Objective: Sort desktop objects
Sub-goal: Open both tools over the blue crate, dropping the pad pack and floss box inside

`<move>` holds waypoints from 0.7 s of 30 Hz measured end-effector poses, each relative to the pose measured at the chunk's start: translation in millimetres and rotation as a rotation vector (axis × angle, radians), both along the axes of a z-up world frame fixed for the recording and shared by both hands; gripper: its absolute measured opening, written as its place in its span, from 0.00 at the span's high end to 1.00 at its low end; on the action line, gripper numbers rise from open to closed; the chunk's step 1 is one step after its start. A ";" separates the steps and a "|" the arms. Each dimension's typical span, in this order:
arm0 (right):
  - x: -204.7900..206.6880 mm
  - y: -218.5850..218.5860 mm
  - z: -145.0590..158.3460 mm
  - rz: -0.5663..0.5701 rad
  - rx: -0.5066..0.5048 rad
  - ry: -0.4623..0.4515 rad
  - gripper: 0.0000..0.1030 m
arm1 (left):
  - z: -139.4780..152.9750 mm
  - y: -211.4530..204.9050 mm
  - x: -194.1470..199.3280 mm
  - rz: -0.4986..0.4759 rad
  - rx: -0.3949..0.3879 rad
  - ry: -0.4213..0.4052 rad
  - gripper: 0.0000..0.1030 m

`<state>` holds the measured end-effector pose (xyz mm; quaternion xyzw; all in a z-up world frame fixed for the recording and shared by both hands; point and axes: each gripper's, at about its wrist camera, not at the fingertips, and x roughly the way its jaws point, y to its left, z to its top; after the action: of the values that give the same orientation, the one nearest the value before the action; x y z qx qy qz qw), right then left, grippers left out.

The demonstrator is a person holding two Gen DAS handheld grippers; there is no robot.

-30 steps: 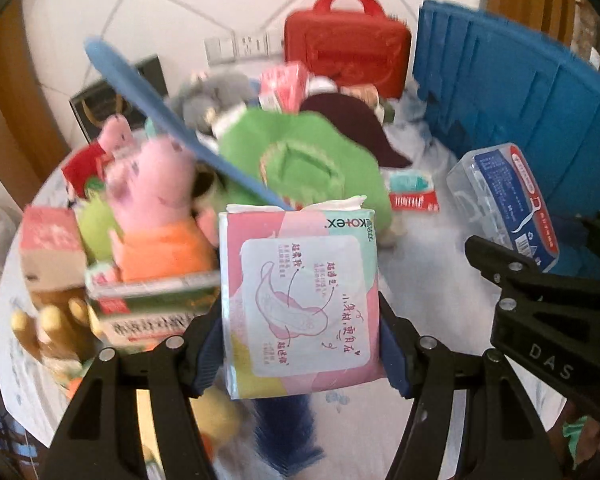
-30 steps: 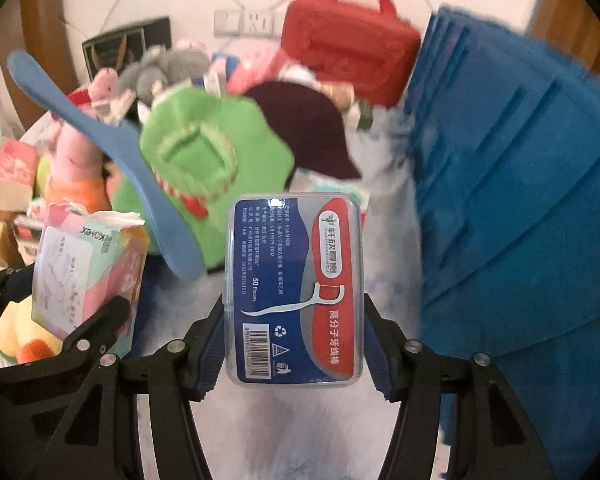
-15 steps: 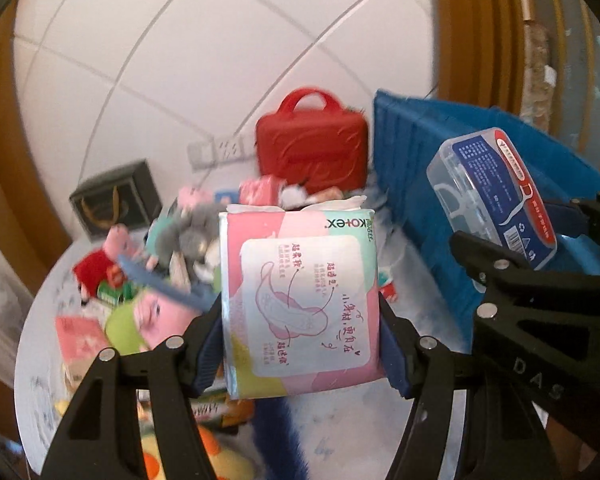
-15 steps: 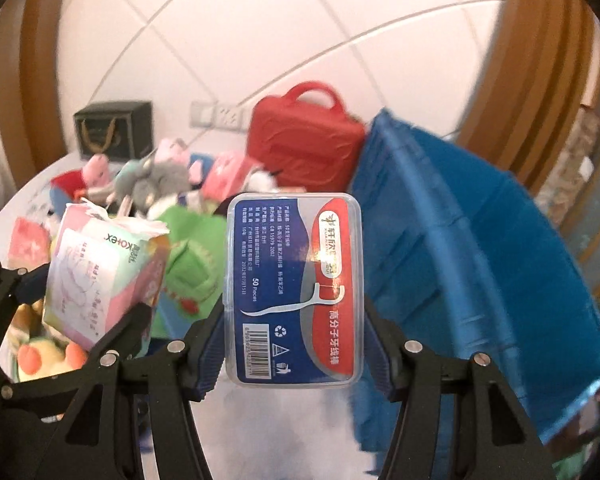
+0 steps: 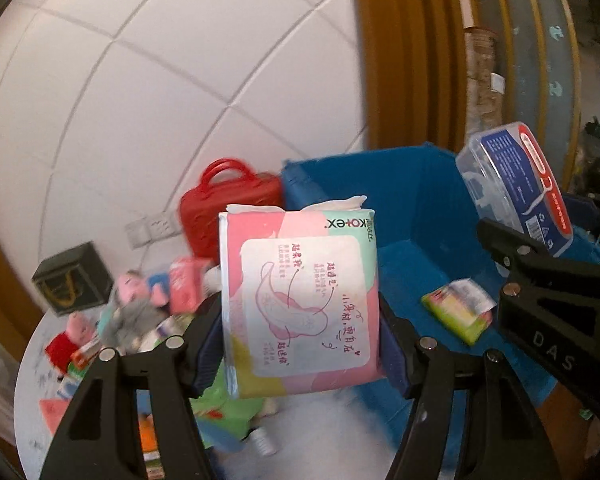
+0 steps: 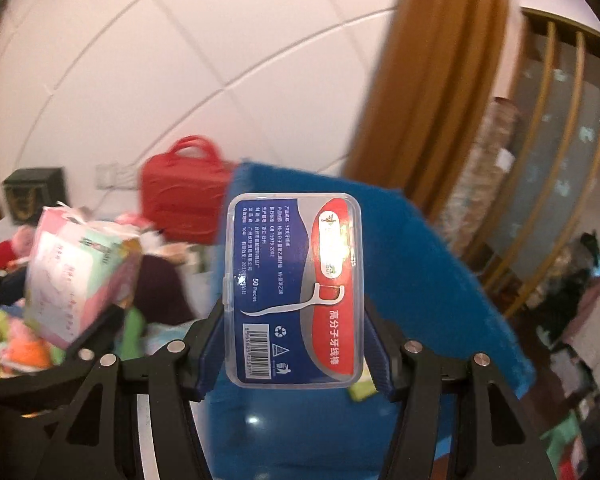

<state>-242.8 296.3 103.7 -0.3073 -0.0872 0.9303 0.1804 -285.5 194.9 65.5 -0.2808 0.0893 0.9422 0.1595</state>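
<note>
Gripping a pad pack (image 5: 300,300) and floss box (image 6: 296,292), both grippers hover at the blue bin's rim (image 5: 340,160).

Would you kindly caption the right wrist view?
Right gripper holding a dental floss pick box above the blue bin.

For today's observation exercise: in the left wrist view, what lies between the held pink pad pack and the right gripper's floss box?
In the left wrist view, the blue bin's open interior, holding a small green packet.
</note>
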 end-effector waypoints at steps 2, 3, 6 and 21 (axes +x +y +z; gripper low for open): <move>-6.2 32.6 8.2 -0.034 0.018 0.002 0.43 | 12.1 32.8 -12.0 -0.009 -0.003 -0.008 0.37; -11.8 53.9 12.9 -0.052 0.034 -0.001 0.43 | 16.4 45.7 -15.6 -0.012 -0.003 -0.009 0.37; -28.8 104.8 21.1 -0.073 0.050 -0.017 0.43 | 31.3 96.5 -32.9 -0.047 0.003 -0.031 0.37; -172.1 266.0 -56.2 -0.007 0.002 -0.320 0.43 | -50.1 250.3 -159.0 0.055 -0.181 -0.333 0.37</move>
<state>-414.9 562.3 47.5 -0.4517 -0.1146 0.8687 0.1679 -444.5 445.1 15.4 -0.4482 0.1382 0.8749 0.1207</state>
